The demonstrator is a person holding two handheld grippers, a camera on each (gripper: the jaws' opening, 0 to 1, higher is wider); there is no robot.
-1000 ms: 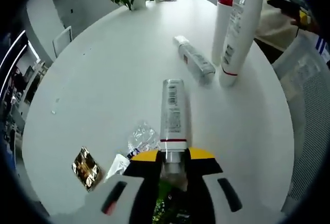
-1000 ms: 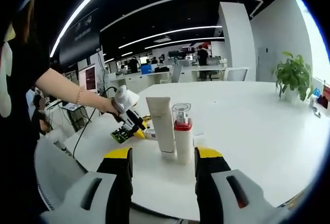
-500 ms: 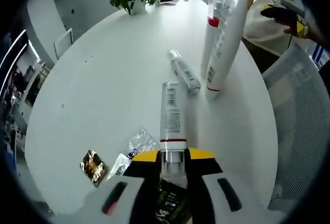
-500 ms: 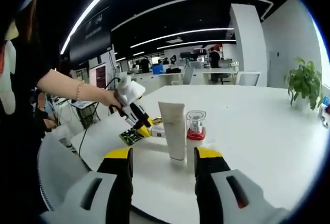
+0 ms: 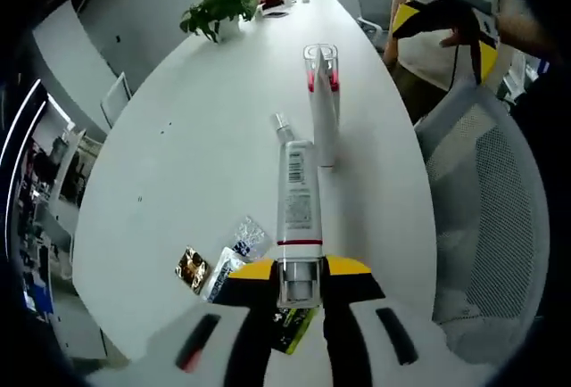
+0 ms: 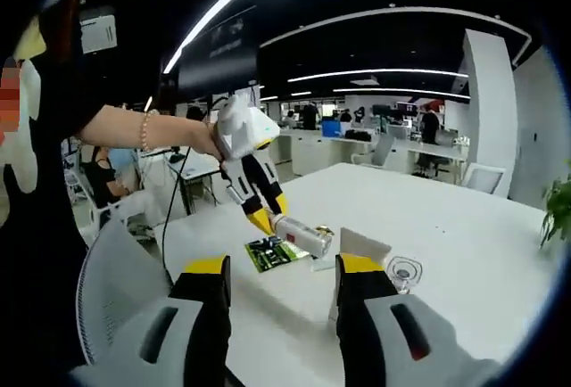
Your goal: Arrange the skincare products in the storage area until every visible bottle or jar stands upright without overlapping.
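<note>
- Left gripper view: our left gripper (image 5: 301, 273) has its jaws clenched on the cap end of a white bottle (image 5: 298, 200), which we hold lifted over the white worktop (image 5: 214, 128), pointing away from us.
- Beyond its far end stand a white tube (image 5: 325, 124) and a clear-capped pump bottle (image 5: 318, 61), both upright and close together; a slim tube (image 5: 287, 128) lies flat just left of them.
- Foil sachets (image 5: 210, 267) lie near the jaws on the left, and a green packet (image 5: 290, 325) sits under them.
- Risk here, as we judge it: the grip is only on the narrow cap end, so the long body could swing or slip as we turn it upright.
- Setting it down too close could knock the standing pair over, or land it on the lying tube.
- Right gripper view: our right gripper (image 6: 278, 275) has its jaws released and holds nothing.
- Past them the left gripper carries the white bottle tilted above the green packet, with the tube's top and pump cap just right.
- Risk here: bringing the free jaws in could bump the upright pair, and a base set on the packet or a sachet would likely stand unsteadily.
</note>
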